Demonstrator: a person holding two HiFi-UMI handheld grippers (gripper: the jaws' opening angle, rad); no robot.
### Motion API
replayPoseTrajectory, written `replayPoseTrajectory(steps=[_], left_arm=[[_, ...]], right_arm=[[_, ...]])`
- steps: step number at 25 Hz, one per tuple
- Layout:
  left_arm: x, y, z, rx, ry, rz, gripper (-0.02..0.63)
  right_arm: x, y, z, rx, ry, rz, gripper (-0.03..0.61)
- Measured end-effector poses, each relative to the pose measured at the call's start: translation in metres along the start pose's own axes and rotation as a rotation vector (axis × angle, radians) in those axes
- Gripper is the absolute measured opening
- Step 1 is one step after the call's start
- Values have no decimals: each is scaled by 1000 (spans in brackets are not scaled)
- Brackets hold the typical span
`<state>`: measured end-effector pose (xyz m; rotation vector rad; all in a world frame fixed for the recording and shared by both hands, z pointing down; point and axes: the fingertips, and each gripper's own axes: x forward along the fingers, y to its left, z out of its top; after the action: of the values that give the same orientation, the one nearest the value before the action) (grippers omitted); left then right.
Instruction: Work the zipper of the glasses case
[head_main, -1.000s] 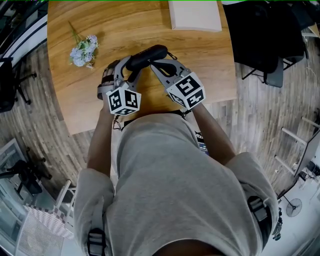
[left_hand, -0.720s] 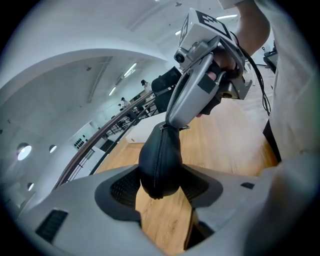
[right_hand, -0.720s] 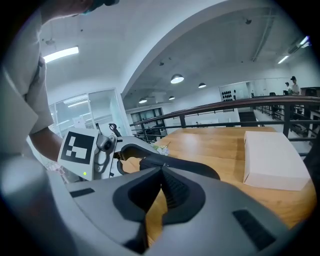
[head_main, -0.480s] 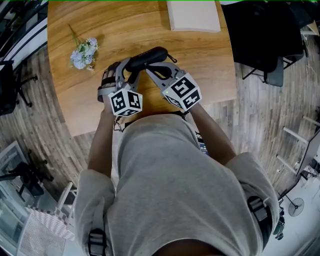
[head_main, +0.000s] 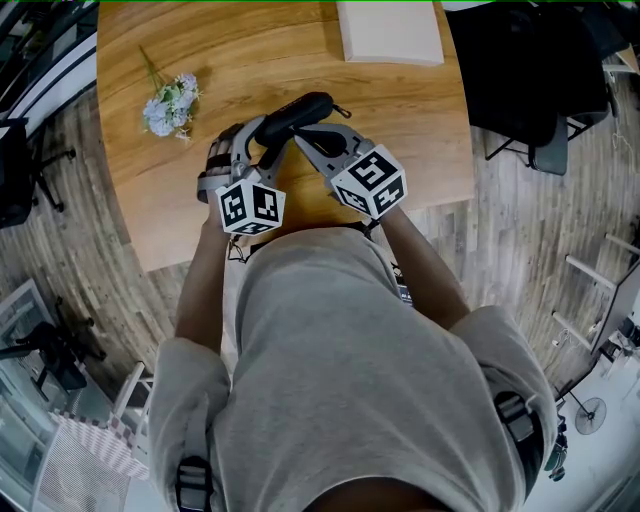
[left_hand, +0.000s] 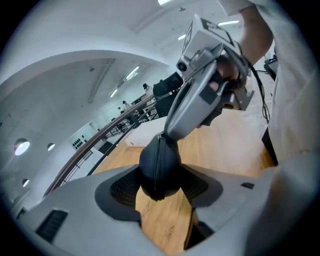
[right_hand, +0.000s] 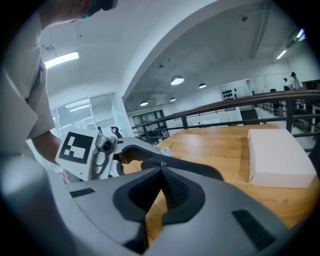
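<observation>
The left hand-held gripper (left_hand: 160, 184) clamped the left end of the glasses case (left_hand: 159, 165) over the desk (head_main: 400, 120). The right hand-held gripper (right_hand: 161, 172) was pinched shut, seemingly on the zipper pull (right_hand: 161, 164). The seam looked closed, so the pulling remained.

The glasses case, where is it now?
In the head view, the glasses case is over the middle of the table, clamped in the left gripper, with the right gripper shut on its zipper.
</observation>
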<state>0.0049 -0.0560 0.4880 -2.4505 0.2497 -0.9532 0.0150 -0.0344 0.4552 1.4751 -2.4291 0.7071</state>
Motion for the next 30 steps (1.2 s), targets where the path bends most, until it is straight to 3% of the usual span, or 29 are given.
replayPoseTrajectory(steps=[4,7,10,12,18,27,30], left_arm=[[-12,-5,26,-17,-137,-22,259],[-13,-10,33,-25,-180,-44,259],[-8,-16,26,-49,-170,-74,259],[-7,-22,23,-62,-170,-102,259],[-3,-38,17,-67,-131,-152,256],[-3,-38,6,-68,-75,-148,249],[-1,-37,4,-72,-68,-138,247]], right_arm=[[-10,-23,-3,10,8,-26,25],[-13,-31,-9,95,2,15,25],[-14,-28,-14,211,-25,100,25],[-14,-27,-21,228,-10,115,25],[-8,-28,-44,127,130,72,25],[-7,11,-27,98,101,243,25],[-4,16,-26,98,91,237,25]])
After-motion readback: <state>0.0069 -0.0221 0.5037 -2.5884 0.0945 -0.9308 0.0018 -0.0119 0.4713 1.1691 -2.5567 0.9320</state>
